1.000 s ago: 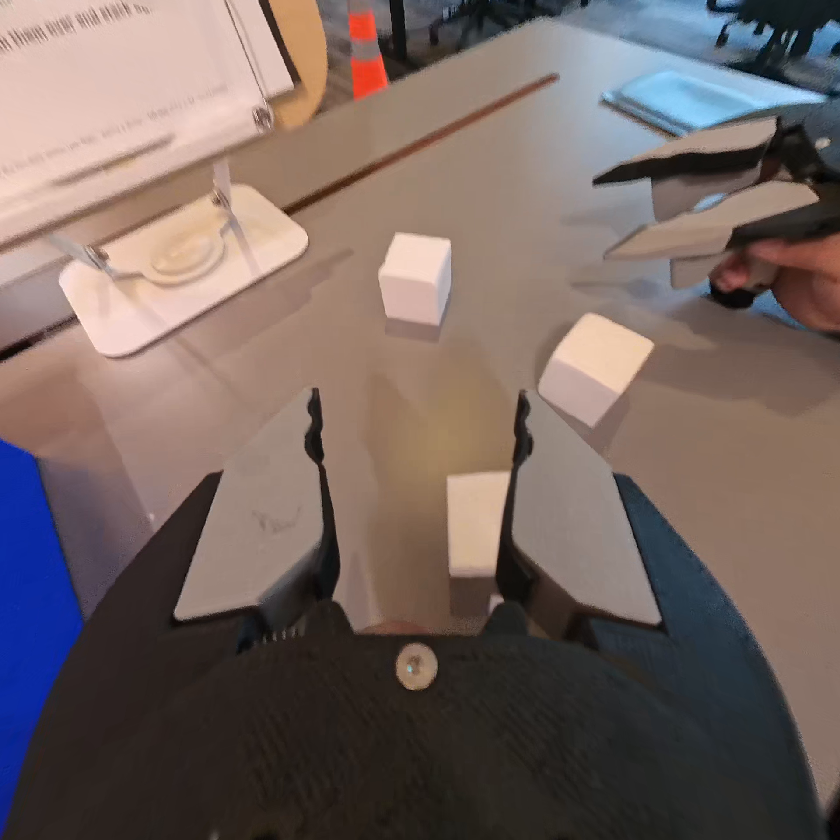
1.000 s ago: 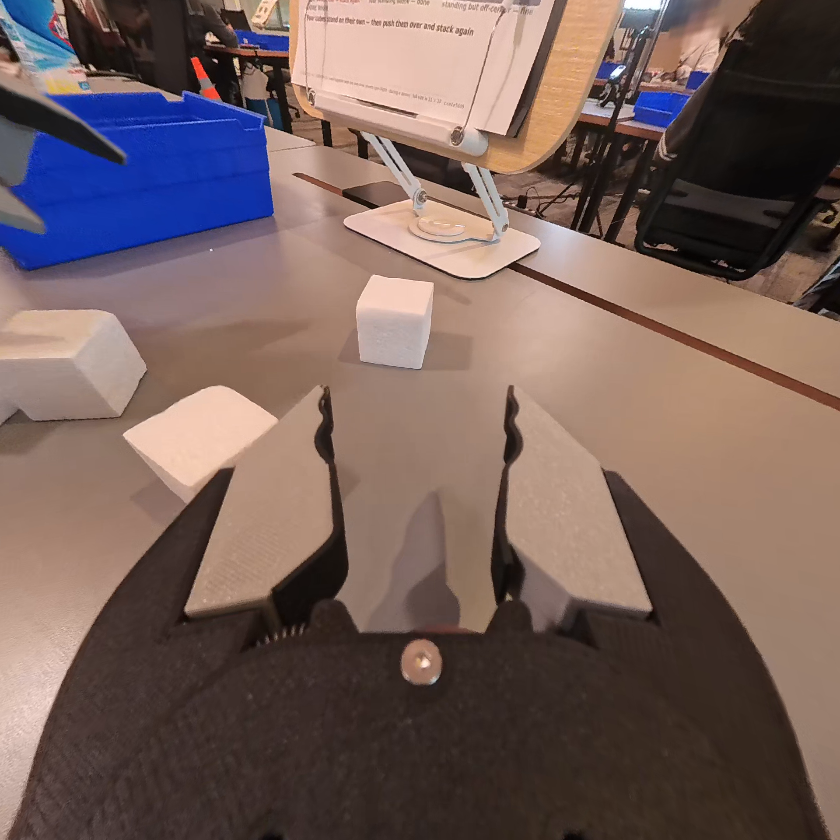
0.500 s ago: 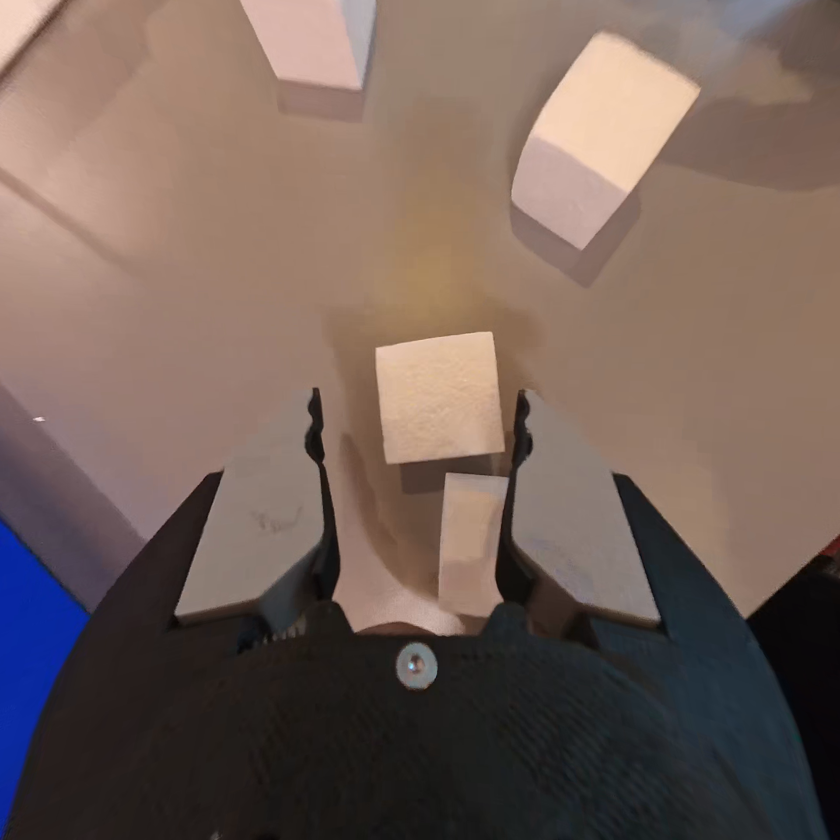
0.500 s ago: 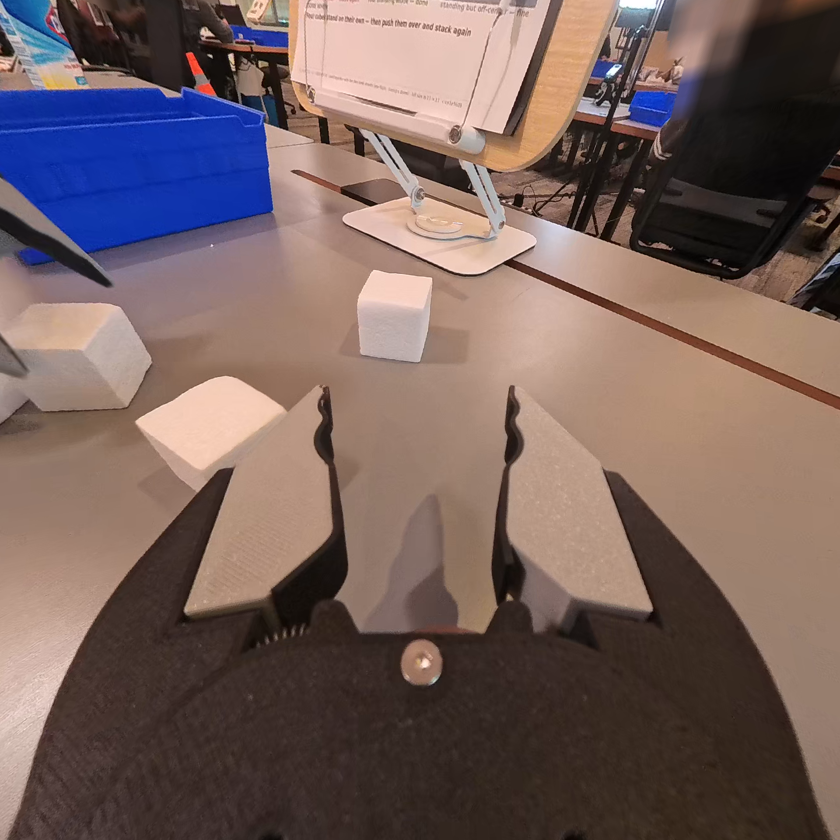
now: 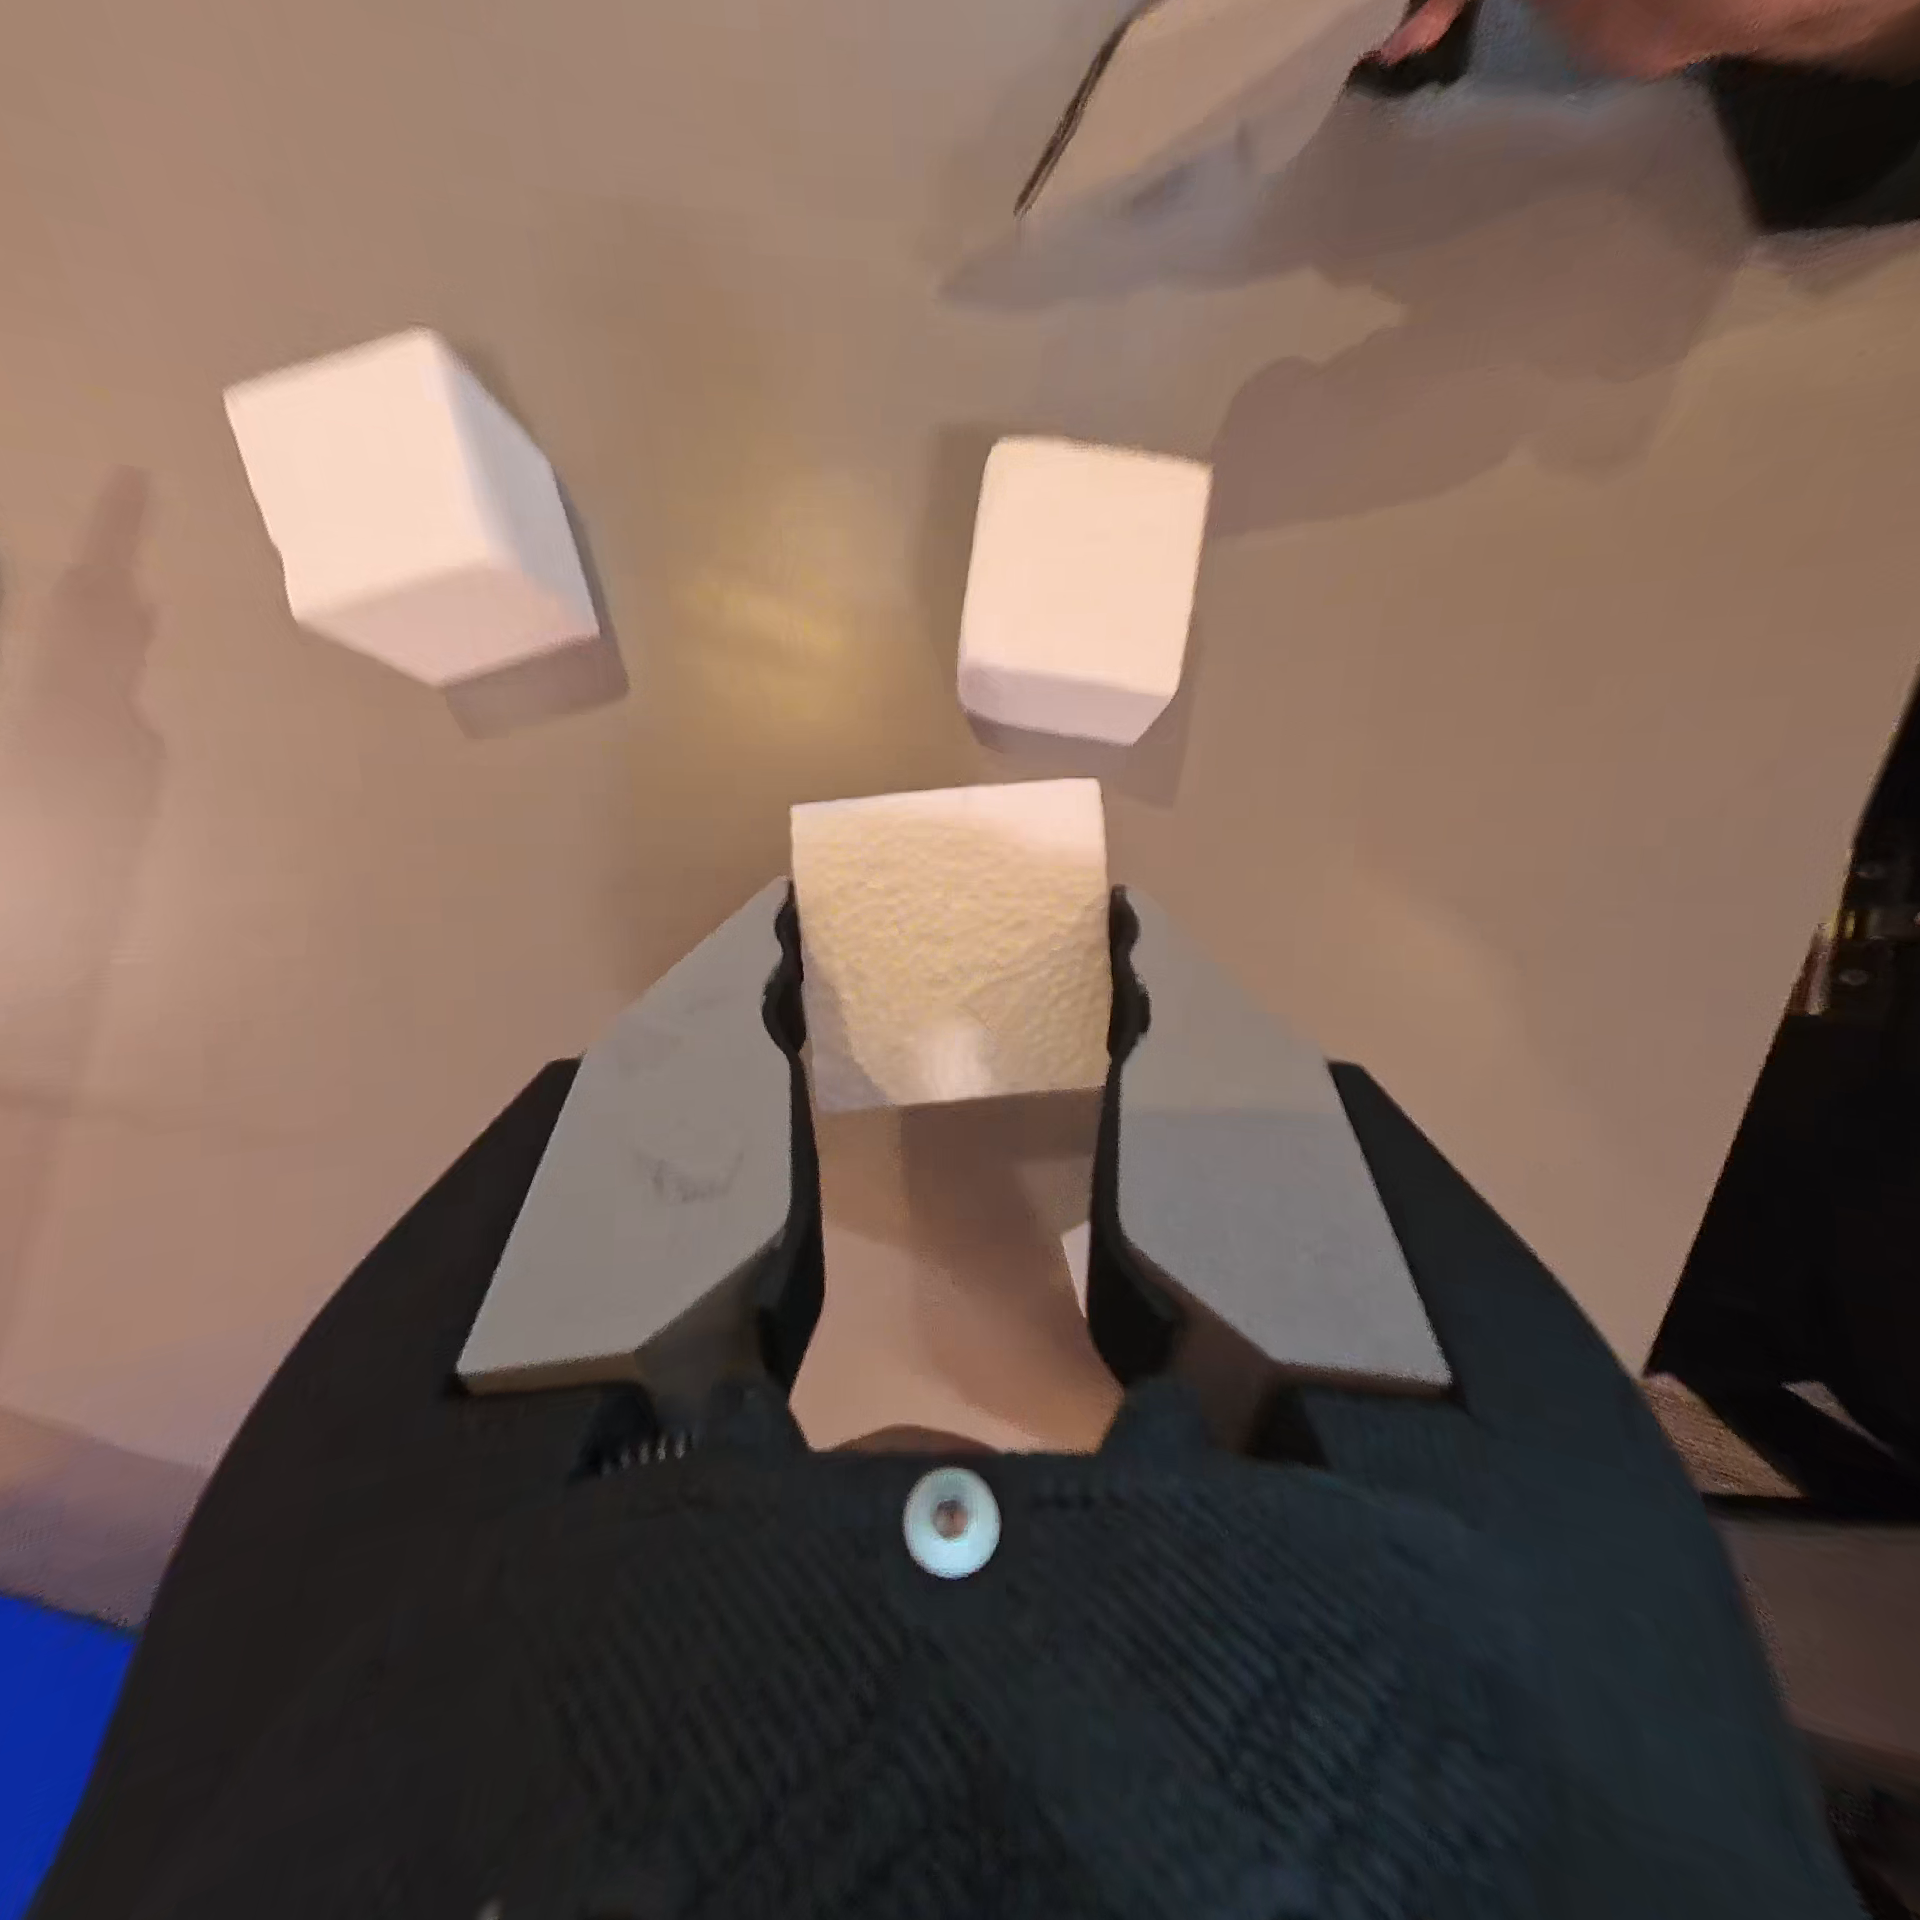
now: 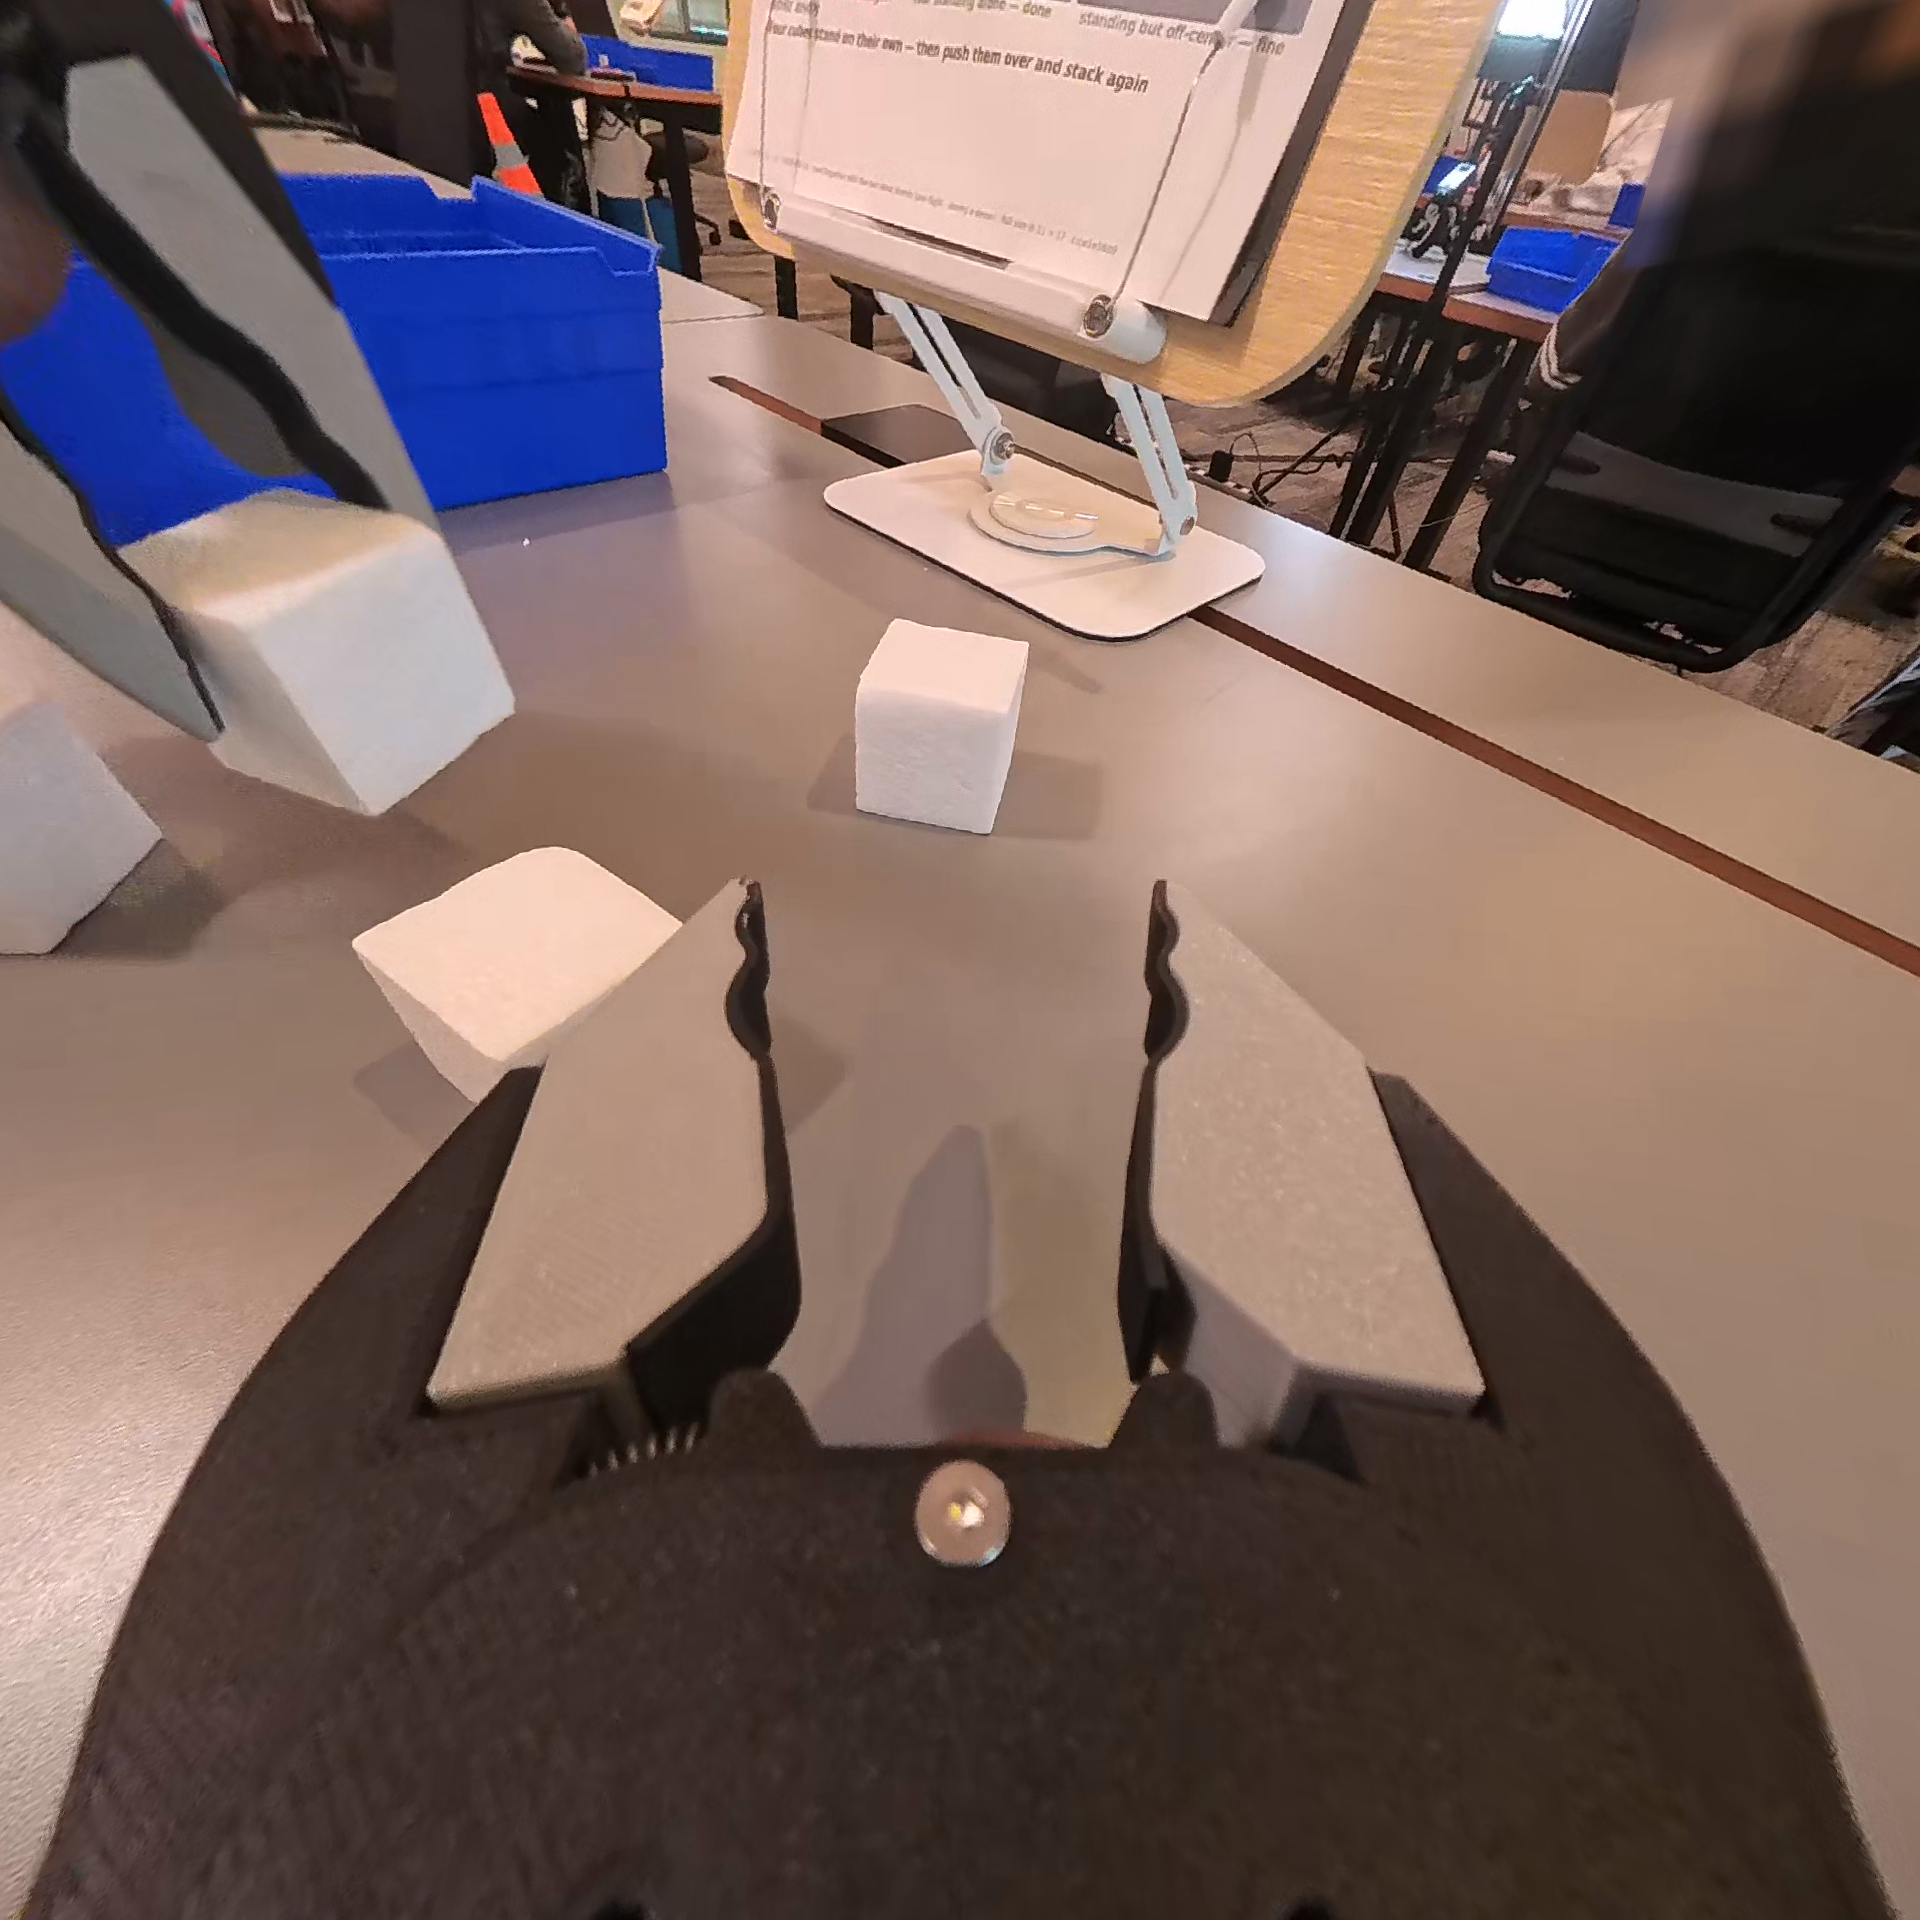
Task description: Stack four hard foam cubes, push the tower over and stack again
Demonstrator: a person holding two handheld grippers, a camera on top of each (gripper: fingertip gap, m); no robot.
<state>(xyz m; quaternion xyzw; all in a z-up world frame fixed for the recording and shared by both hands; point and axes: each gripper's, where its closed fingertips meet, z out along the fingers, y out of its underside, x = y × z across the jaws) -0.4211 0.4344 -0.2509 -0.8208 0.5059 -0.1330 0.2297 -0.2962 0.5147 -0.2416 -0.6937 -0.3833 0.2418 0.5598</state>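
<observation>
Four white foam cubes are in view. My left gripper (image 5: 951,914) is shut on one cube (image 5: 945,956) and holds it above the grey table (image 5: 312,1039). The right wrist view shows this cube (image 6: 343,665) lifted at the left, between the left gripper's fingers (image 6: 208,291). Below lie two cubes (image 5: 405,520) (image 5: 1081,592). My right gripper (image 6: 956,935) is open and empty, low over the table. A tilted cube (image 6: 509,966) lies just left of its left finger. An upright cube (image 6: 940,727) stands ahead, and another cube (image 6: 52,821) is at the left edge.
A blue bin (image 6: 499,343) stands at the back left. A document stand on a white base (image 6: 1049,540) is behind the upright cube. A dark seam (image 6: 1558,790) crosses the table. A black chair (image 6: 1714,468) is beyond the far edge.
My left gripper tipped down over a cube, shut on it and lifted it off the table. My right gripper stayed open and hardly moved.
</observation>
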